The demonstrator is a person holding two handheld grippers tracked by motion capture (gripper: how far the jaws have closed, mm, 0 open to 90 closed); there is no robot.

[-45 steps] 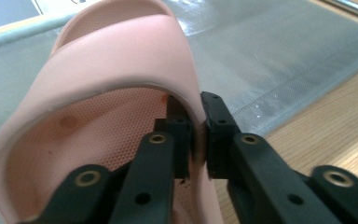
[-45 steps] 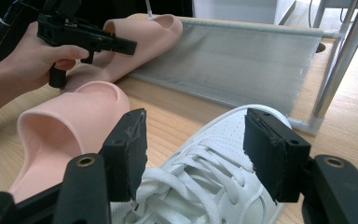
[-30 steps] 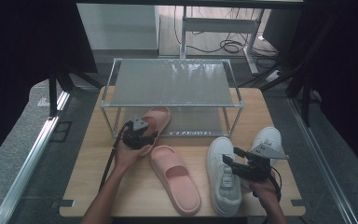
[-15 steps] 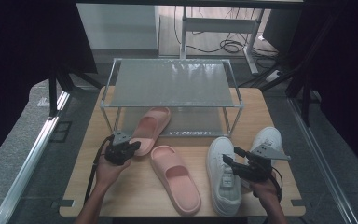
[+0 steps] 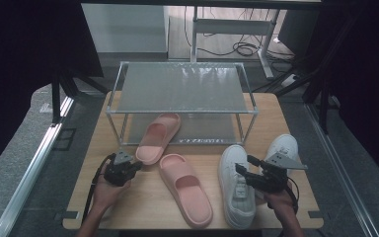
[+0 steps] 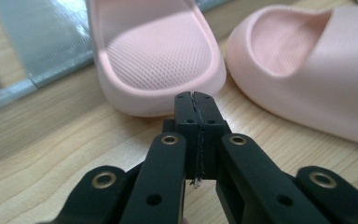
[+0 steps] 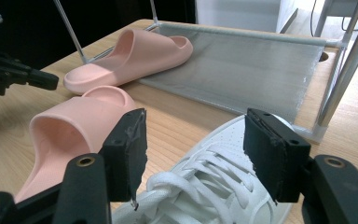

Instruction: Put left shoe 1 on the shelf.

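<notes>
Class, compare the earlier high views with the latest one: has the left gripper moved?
Yes. The left gripper has drawn back from the rack toward the table's near edge, its jaws having just closed on nothing, leaving the pink slipper half under the rack.

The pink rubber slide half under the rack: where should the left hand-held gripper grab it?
Grip the pink rubber slide at its heel rim, coming from the table's near edge. The heel points toward the shut left hand-held gripper; its toe lies under the wire rack.
</notes>
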